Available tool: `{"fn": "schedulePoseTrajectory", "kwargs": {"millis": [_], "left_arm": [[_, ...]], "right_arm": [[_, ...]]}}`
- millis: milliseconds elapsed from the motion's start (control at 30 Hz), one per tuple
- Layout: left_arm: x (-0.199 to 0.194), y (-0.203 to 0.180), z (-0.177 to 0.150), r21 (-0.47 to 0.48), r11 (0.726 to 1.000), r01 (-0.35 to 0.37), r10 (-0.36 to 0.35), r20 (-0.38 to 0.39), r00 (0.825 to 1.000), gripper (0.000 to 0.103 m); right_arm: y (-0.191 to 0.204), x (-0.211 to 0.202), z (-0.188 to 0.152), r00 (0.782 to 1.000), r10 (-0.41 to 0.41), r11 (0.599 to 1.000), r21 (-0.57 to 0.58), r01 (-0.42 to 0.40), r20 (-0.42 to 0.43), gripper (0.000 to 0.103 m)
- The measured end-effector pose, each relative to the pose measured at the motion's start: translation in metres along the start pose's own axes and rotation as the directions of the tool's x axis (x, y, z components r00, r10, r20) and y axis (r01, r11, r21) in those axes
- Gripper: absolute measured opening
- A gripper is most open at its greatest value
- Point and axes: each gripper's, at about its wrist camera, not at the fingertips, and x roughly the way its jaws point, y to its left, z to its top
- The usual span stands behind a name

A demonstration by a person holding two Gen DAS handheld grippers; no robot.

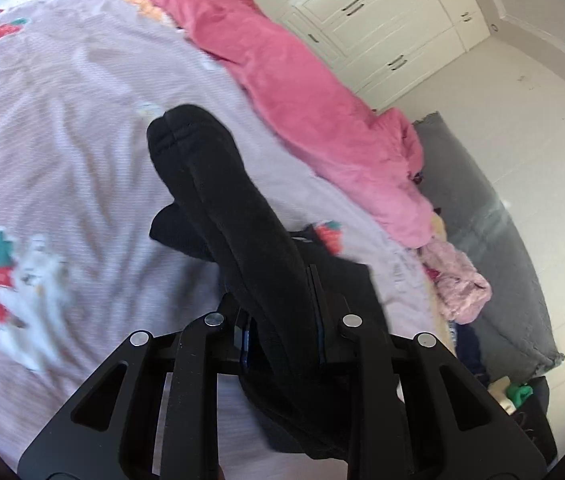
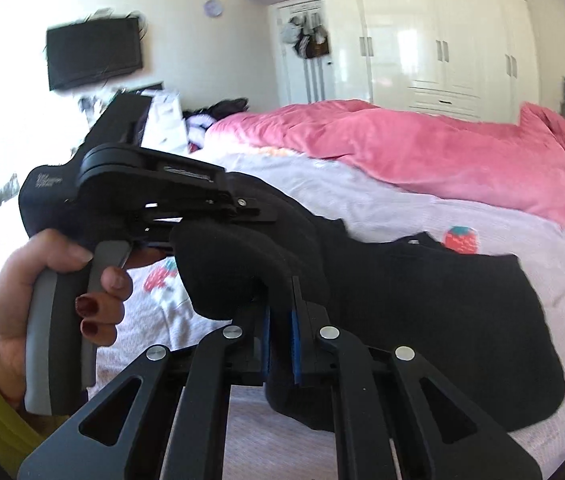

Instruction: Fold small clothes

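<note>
Left claw (image 1: 282,312) clamped on black garment (image 1: 202,184), a fold rising ahead of its tips above the bed (image 1: 62,120). Right claw (image 2: 280,320) pinches the same garment, cloth draping right of it.

Bed layout, both wrist views.
The garment (image 2: 422,300) lies on the bed sheet (image 1: 82,128), its near edge raised between both grippers. The quilt (image 2: 402,148) is heaped behind it; the wardrobe (image 2: 442,40) stands beyond the bed.
</note>
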Motion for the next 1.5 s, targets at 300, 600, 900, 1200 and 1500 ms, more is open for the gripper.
{"fn": "schedulePoseTrajectory", "kwargs": {"millis": [300,600,900,1200,1500], "left_arm": [[0.054,-0.089,-0.012,0.111,0.994,-0.016,0.023,-0.068,0.997,0.014],[0.122,-0.124,-0.039,0.184,0.979,-0.090,0.117,-0.140,0.983,0.015],[0.137,-0.134,-0.047,0.183,0.980,-0.075,0.097,-0.114,0.989,0.058],[0.087,-0.083,-0.056,0.174,0.960,-0.219,0.225,-0.012,0.974,0.056],[0.096,-0.089,-0.096,0.406,0.857,-0.317,0.347,-0.002,0.938,0.056]], "right_arm": [[-0.074,-0.042,-0.008,0.998,-0.051,0.981,0.190,0.042,0.041,0.007],[-0.134,-0.053,-0.035,0.995,-0.094,0.920,0.379,0.099,-0.034,0.007],[-0.172,-0.045,-0.066,0.991,-0.026,0.819,0.565,0.097,-0.132,0.014],[-0.196,-0.066,-0.087,0.995,0.016,0.633,0.771,0.067,-0.100,0.046],[-0.217,-0.114,-0.055,0.986,-0.168,0.693,0.713,0.110,0.011,0.055]]}}
